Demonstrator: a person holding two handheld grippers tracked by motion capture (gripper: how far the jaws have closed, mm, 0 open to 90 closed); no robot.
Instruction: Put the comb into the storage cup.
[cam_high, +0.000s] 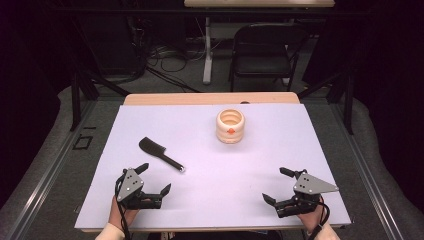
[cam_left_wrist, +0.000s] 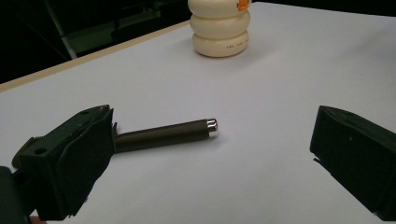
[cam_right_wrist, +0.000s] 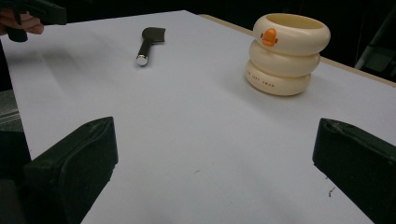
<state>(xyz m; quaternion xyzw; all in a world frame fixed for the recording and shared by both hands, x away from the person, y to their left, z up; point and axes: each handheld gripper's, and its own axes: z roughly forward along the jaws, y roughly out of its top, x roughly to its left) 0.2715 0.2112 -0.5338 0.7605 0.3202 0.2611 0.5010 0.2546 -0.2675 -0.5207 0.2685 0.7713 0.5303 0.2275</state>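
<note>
A cream ribbed cup with an orange mark stands at the table's far middle; it also appears in the left gripper view and the right gripper view. A black brush with a silver-tipped handle lies flat left of centre. My left gripper rests open near the front left, just short of the brush. My right gripper is open at the front right. Nothing sits between either pair of jaws.
A white sheet covers the wooden table. Beyond the far edge stand a black folding chair and cables on the floor. A wide bare stretch of sheet lies between the two grippers.
</note>
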